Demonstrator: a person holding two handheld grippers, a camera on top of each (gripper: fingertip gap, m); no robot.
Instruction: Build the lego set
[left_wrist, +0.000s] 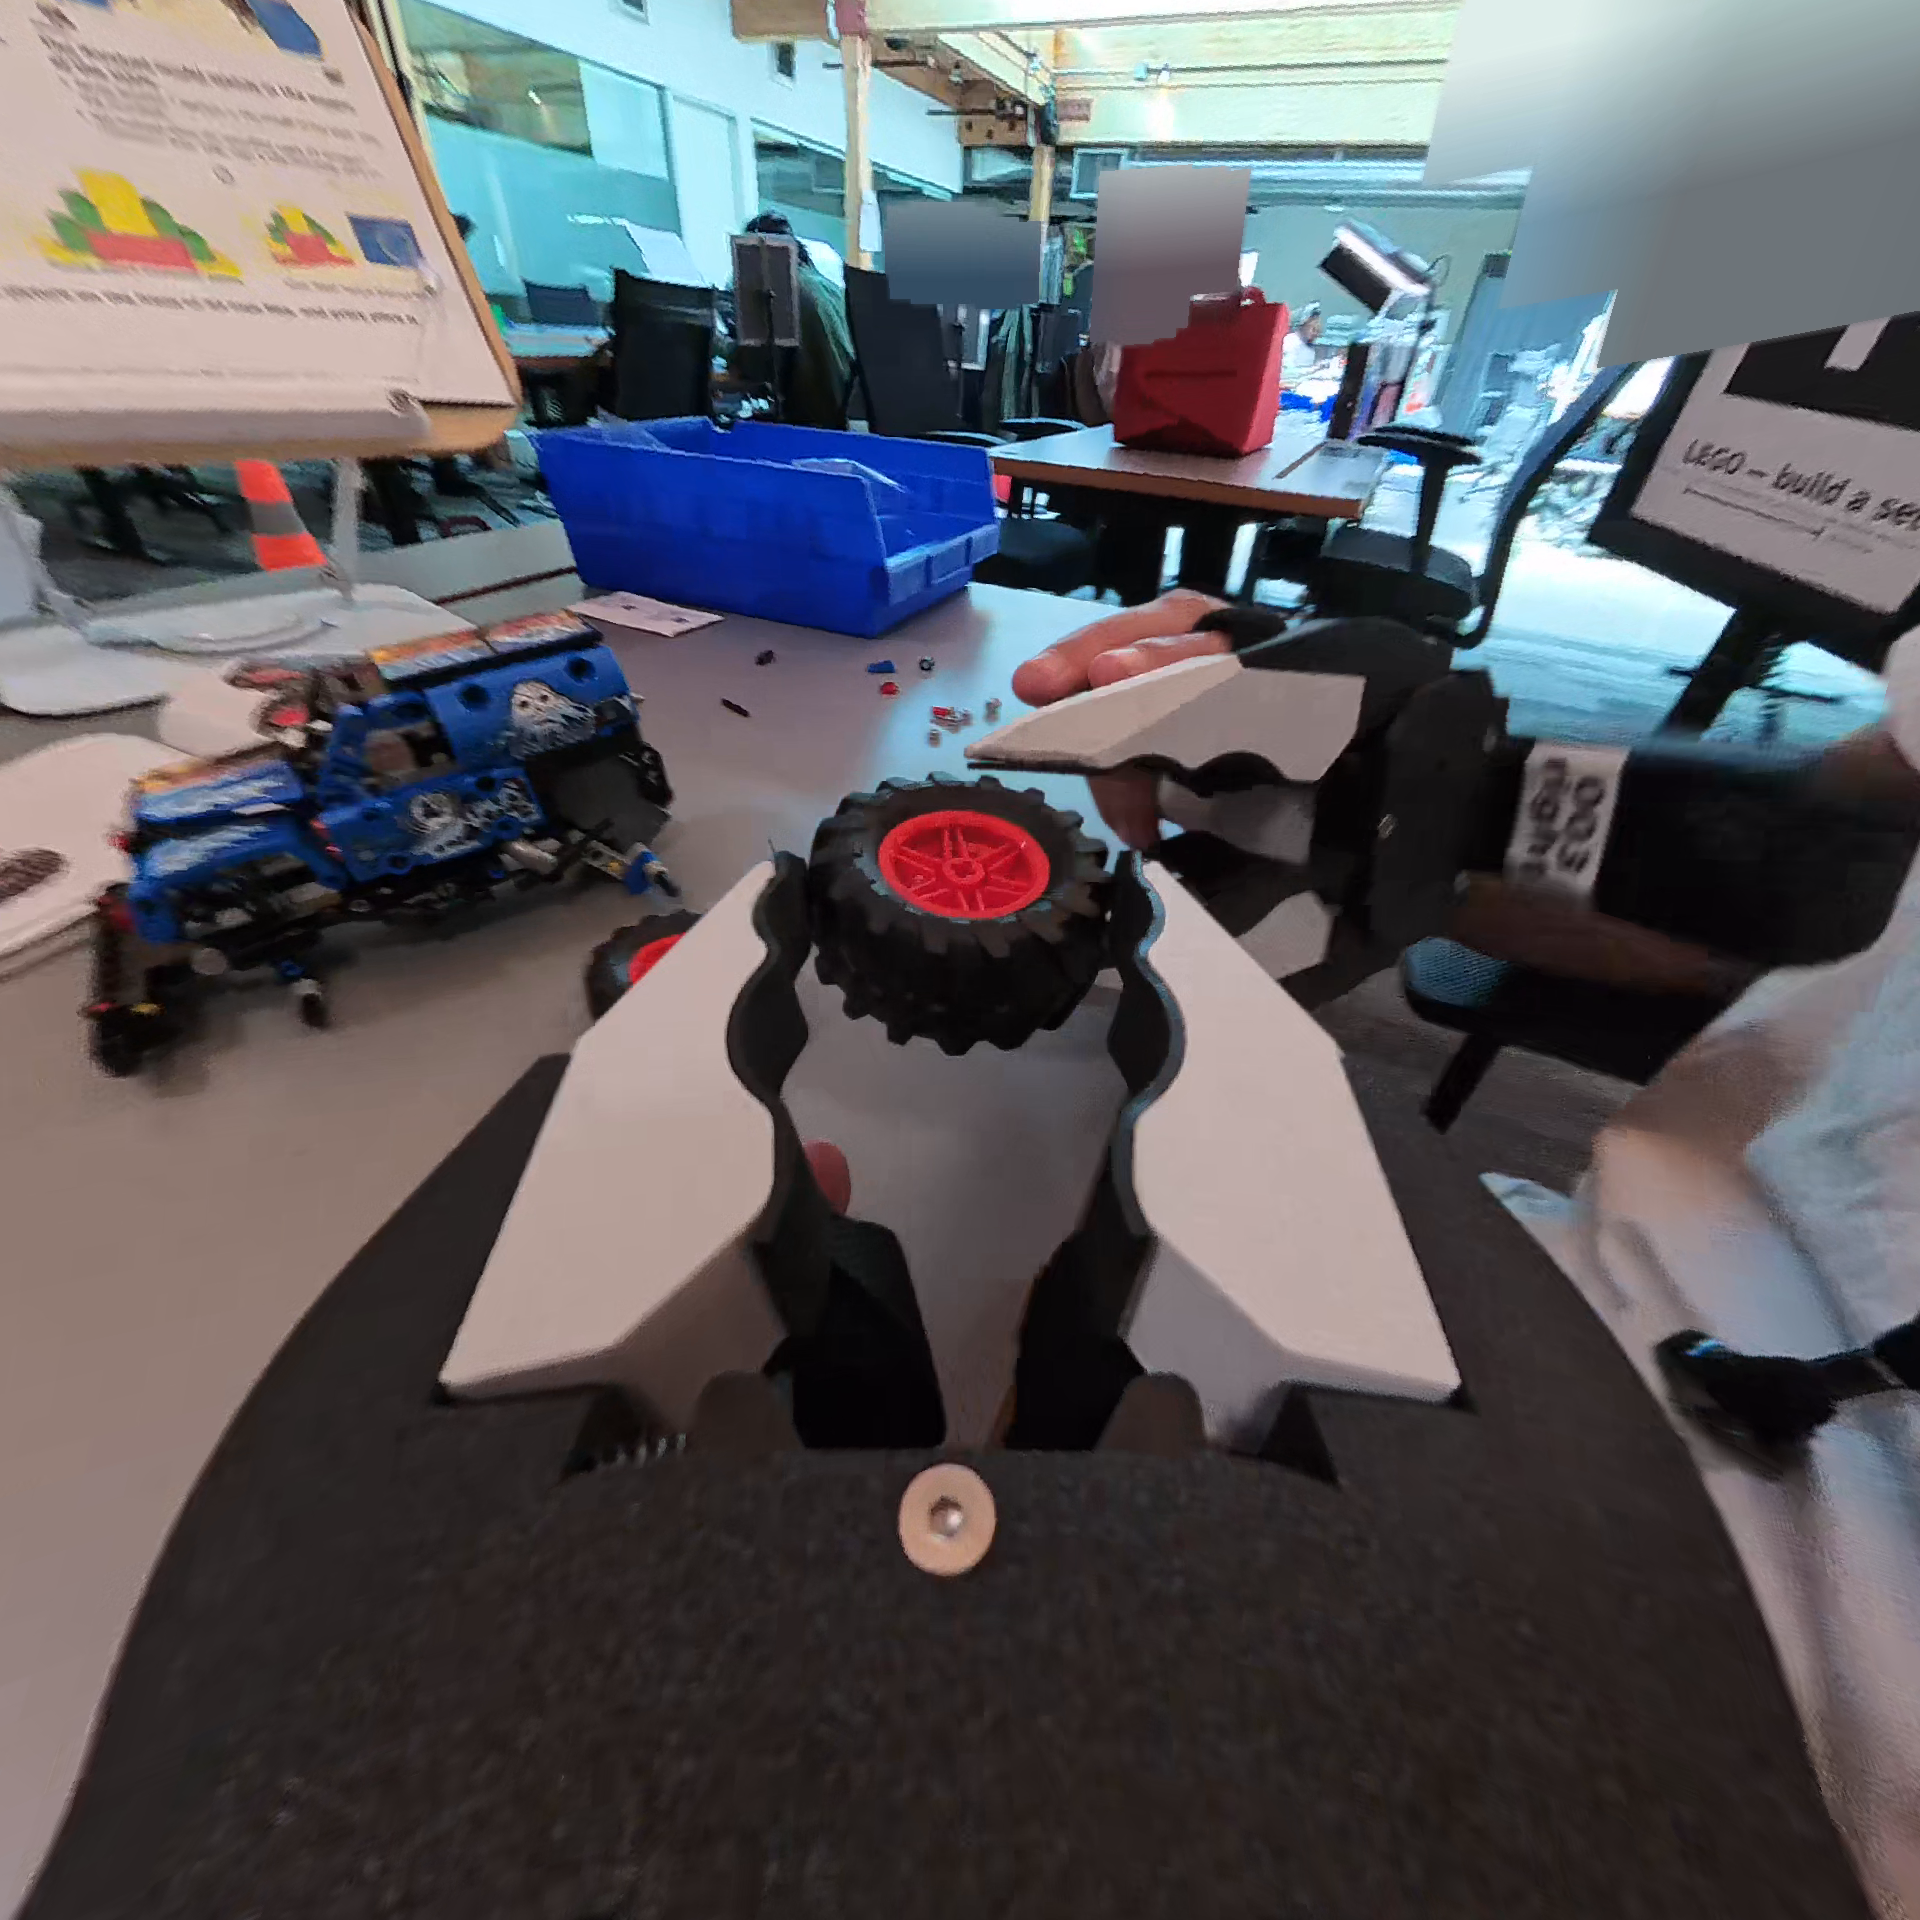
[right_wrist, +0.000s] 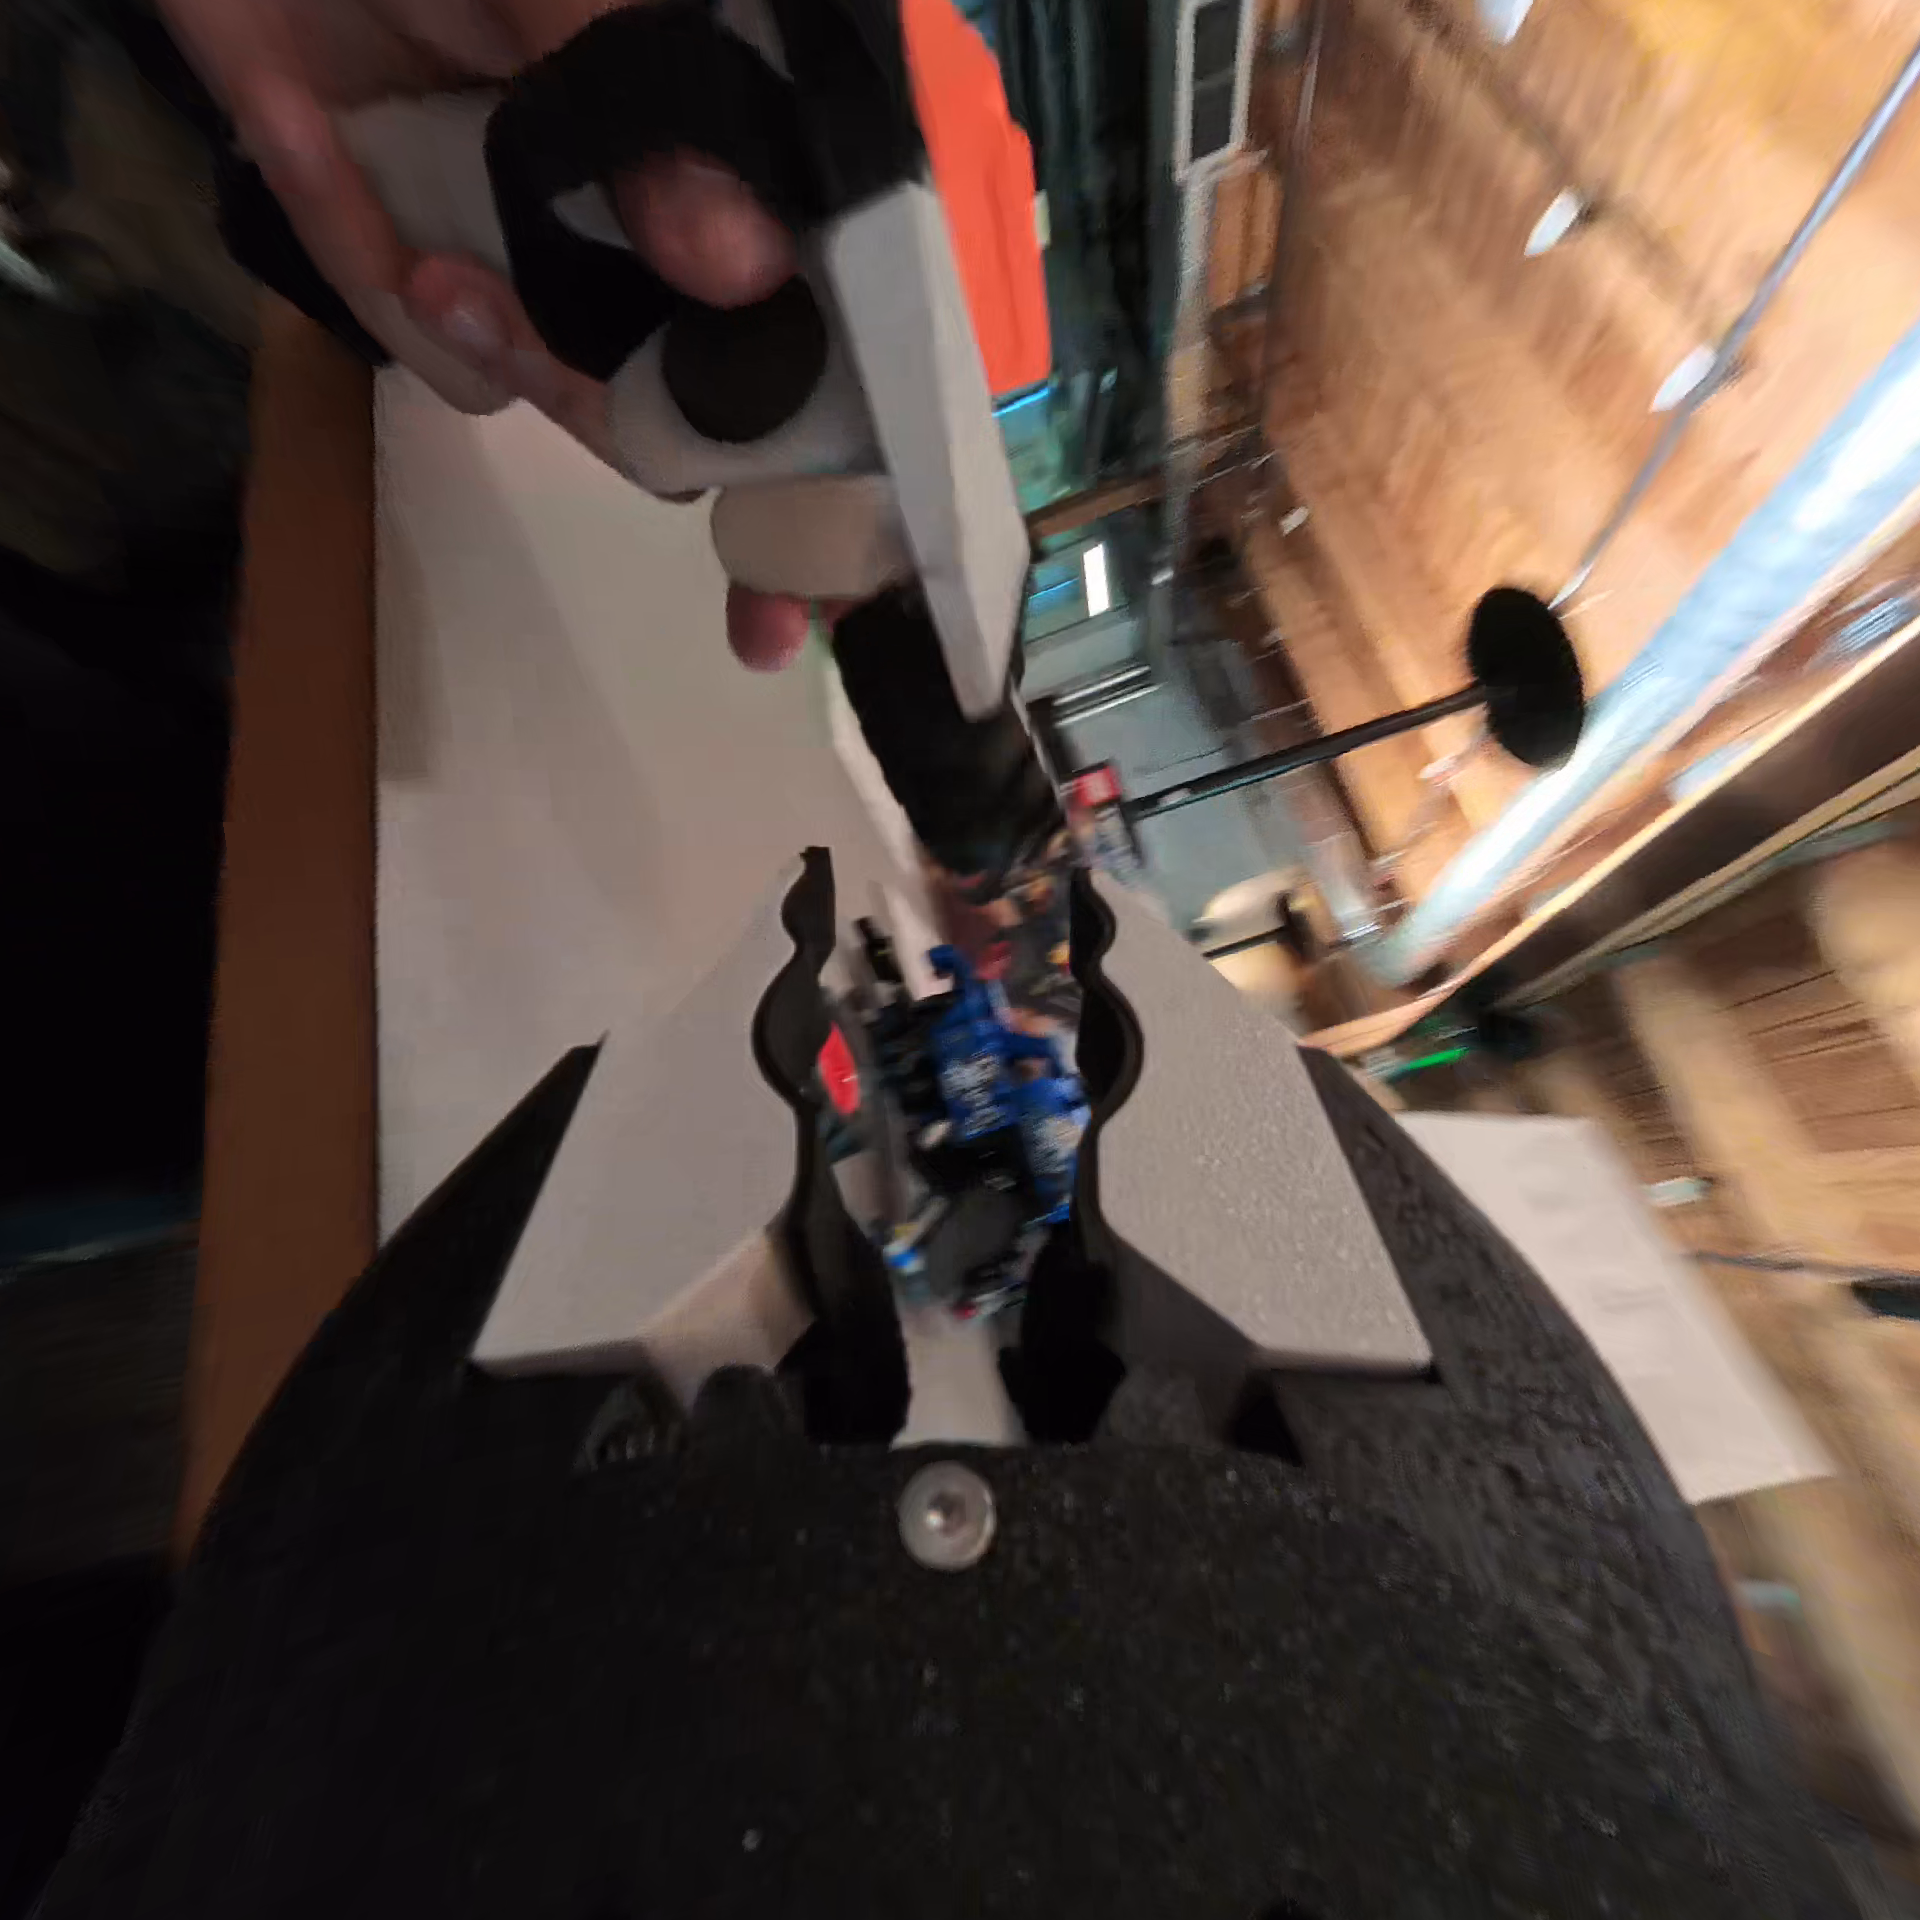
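My left gripper (left_wrist: 961, 883) is shut on a black tyre with a red hub (left_wrist: 961, 868), held above the grey table between the fingertips. A second red-hubbed wheel (left_wrist: 636, 956) lies on the table, half hidden behind my left finger. The blue Lego truck (left_wrist: 384, 790) stands to the left, with no wheels fitted on the side I see. My right gripper (right_wrist: 951, 883) is open and empty, rolled on its side, just right of the held tyre (right_wrist: 945, 748). It also shows in the left wrist view (left_wrist: 1091, 727). The truck (right_wrist: 997, 1091) shows blurred between the right fingers.
A blue bin (left_wrist: 769, 509) stands at the back of the table. Several small loose pieces (left_wrist: 914, 686) lie in front of it. An instruction sheet on a stand (left_wrist: 208, 208) is at the far left. A sign (left_wrist: 1787, 478) and office chairs are to the right. My left and right fingertips are right by each other. Both grippers' tips are roughly 15 centimetres from the truck (right_wrist: 997, 1091). Look for it in the left wrist view (left_wrist: 468, 783) too.
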